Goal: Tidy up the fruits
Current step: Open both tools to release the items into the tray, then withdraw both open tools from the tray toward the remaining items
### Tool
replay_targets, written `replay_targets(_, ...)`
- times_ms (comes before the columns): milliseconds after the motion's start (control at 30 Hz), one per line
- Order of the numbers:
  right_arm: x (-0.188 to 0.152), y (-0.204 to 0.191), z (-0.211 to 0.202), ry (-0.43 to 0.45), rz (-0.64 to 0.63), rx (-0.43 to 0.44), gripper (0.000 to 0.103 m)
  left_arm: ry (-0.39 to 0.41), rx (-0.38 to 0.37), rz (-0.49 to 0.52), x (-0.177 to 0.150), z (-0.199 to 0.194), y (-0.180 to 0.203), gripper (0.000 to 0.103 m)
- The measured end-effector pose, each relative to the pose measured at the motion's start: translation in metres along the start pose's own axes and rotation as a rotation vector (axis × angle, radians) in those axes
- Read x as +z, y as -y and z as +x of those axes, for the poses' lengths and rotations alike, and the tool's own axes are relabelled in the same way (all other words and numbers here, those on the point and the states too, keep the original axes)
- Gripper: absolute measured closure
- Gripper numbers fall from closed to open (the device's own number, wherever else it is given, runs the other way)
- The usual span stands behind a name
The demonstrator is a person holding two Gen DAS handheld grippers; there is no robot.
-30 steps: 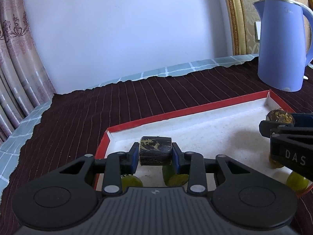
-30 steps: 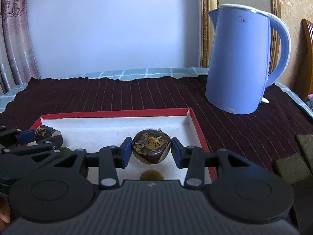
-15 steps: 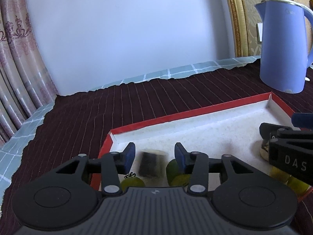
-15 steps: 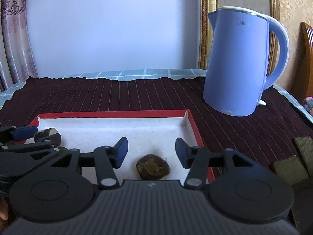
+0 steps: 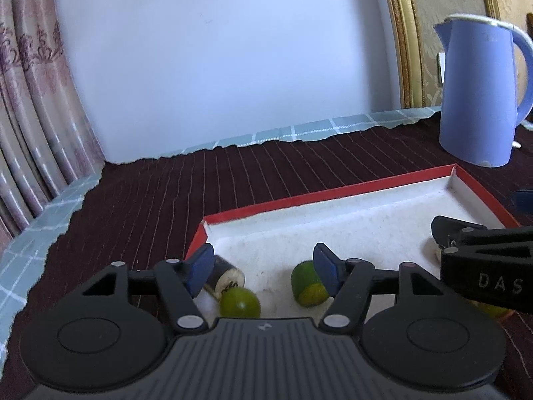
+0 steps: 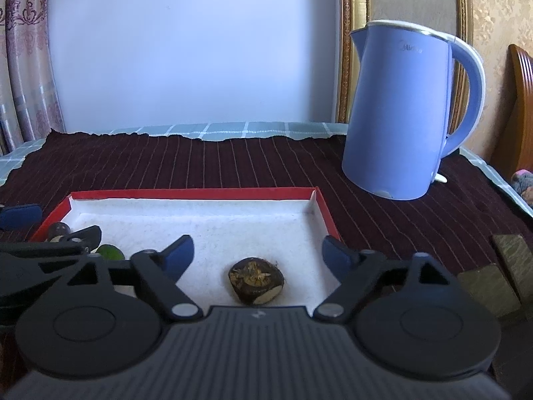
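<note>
A shallow red-rimmed tray (image 5: 333, 195) (image 6: 186, 194) with a white floor lies on the dark cloth. My left gripper (image 5: 265, 263) hangs over its near left corner, jaws opening, nothing between them. Below it lie a dark cylindrical piece (image 5: 224, 275), a round green fruit (image 5: 239, 302) and a cut green fruit (image 5: 306, 283). My right gripper (image 6: 256, 253) is over the tray's near right part, jaws opening wide and empty. A brown round fruit (image 6: 256, 280) rests on the tray floor below it.
A blue electric kettle (image 6: 403, 113) (image 5: 479, 93) stands on the striped dark cloth (image 6: 200, 163) behind the tray's right end. Dark green blocks (image 6: 493, 280) lie at the right. A curtain (image 5: 30, 106) hangs at the left, a gold frame (image 6: 346, 50) behind.
Both grippers have opened. The dark cylinder dropped from the left jaws and rolled to the tray's left corner; the brown fruit dropped from the right jaws onto the tray floor.
</note>
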State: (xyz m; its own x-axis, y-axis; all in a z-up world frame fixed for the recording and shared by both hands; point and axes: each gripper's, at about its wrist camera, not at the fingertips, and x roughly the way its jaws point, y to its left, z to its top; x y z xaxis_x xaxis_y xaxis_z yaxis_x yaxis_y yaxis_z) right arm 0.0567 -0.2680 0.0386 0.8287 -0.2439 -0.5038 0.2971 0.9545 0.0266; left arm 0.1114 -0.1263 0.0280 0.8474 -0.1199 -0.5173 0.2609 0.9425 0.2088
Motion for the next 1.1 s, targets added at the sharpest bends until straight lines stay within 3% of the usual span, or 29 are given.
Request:
replay_targets(200, -0.003, -0.002, -0.011, 0.017, -0.003, 0.001, 0.0, 0.002, -0.033, -0.051, -0.013, -0.018, -0.016, 0.038)
replay_targets(433, -0.012, -0.004, -0.021, 0.008, 0.006, 0.015, 0.0, 0.007, -0.042, -0.079, -0.029, -0.036, -0.031, 0.037)
replay_targets(567, -0.019, -0.003, -0.034, 0.008, 0.023, 0.038, 0.0, 0.019, -0.038, -0.11, -0.037, -0.046, -0.043, 0.018)
replay_targets(800, -0.041, -0.006, -0.066, 0.047, 0.036, 0.012, 0.0, 0.091, -0.031, -0.121, -0.053, -0.072, -0.056, 0.018)
replay_targets(967, -0.066, -0.005, -0.091, 0.098, 0.022, 0.039, 0.0, 0.082, -0.103, -0.111, -0.072, -0.083, -0.054, 0.018)
replay_targets(1100, -0.079, -0.001, -0.097, 0.11, 0.008, -0.089, 0.0, 0.102, -0.197, -0.051, -0.09, -0.099, -0.039, 0.018)
